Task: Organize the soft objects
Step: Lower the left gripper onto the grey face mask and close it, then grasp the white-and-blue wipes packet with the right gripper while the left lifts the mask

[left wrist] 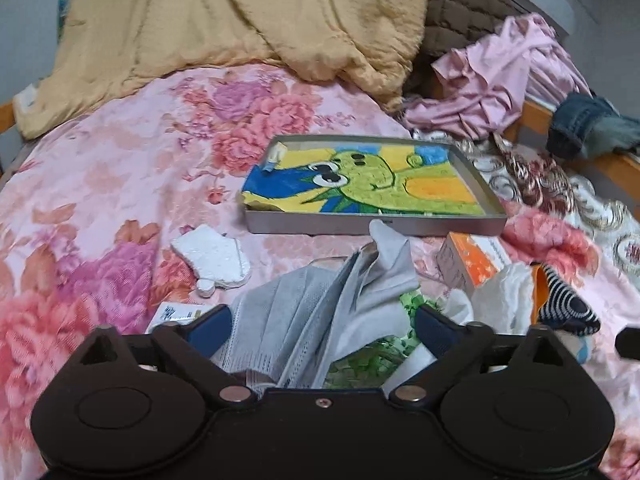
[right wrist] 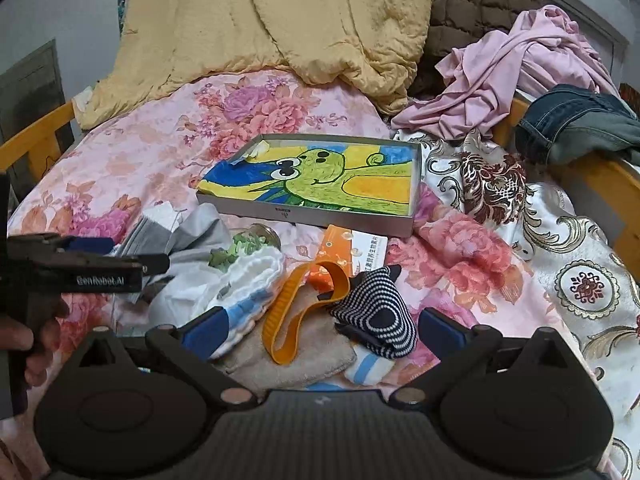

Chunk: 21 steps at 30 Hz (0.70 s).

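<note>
Your floral bed (right wrist: 132, 160) carries a gray tray (right wrist: 344, 222) at 12 o'clock and a yellow quilt (right wrist: 280, 20) beyond it.

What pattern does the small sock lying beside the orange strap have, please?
The small sock has fine navy-and-white stripes with a solid dark toe, clearest in the right wrist view.

soft, even indoor light covers the bed (left wrist: 120, 168), flat and slightly dim, with only faint shadows and no glare. both views bow hard at the edges, corners darken, and fine detail looks slightly smeared.
</note>
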Available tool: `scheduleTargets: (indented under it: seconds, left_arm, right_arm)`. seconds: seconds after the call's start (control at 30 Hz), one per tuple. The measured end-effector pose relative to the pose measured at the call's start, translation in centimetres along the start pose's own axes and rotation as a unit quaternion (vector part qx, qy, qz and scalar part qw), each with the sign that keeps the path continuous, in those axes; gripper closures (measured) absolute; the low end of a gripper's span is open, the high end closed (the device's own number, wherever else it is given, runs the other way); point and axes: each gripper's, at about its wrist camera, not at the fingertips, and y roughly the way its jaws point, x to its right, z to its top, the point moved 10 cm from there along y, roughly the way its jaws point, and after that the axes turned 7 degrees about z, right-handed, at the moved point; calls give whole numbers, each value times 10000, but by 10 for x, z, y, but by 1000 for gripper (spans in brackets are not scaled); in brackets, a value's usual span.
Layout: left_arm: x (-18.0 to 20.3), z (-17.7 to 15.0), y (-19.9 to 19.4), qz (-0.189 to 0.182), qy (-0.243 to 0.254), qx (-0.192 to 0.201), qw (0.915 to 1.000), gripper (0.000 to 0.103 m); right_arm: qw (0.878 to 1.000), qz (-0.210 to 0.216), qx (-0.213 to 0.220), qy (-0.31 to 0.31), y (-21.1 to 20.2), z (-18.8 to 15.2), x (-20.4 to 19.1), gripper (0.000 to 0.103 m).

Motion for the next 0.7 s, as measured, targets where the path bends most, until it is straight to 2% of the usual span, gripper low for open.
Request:
scheduleTargets:
  seconds: [0.17, 0.23, 0.33, 0.37, 0.43, 0.5, 0.53, 0.63, 0.7]
  left_arm:
    - [-1, -5, 11, -193, 117, -137, 9997, 34]
    - [-2, -7, 14, -208, 164, -181, 9995, 49]
    - [-6, -6, 15, -180, 193, -179, 9995, 63]
    - [-7, -5, 14, -194, 185, -171, 9995, 64]
    - [-9, -5, 13, -257, 135, -184, 9994, 74]
    - [-10, -5, 11, -299, 73, -187, 9993, 78]
    - [-11, -5, 10, -318, 40, -186, 9993, 84]
    - [-16, -7, 4, -304, -35, -161, 9994, 94]
    - [-23, -8, -4, -274, -154, -118, 9994, 98]
  right_arm:
    - [10000, -19, -79, 7, 11, 6, -2, 0]
    - [10000, 7, -75, 40, 16, 9, -5, 0]
    - [10000, 45, -87, 14, 21, 12, -10, 0]
    - [9999, 51, -96, -2, 23, 13, -13, 0]
    - [9999, 81, -115, -15, 26, 13, -17, 0]
    - [9998, 142, -133, 7, 29, 13, -19, 0]
    - [9998, 162, -142, 9, 30, 13, -21, 0]
    - [9995, 253, -167, -54, 31, 14, -24, 0]
    - [9992, 335, -134, -172, 31, 16, -30, 0]
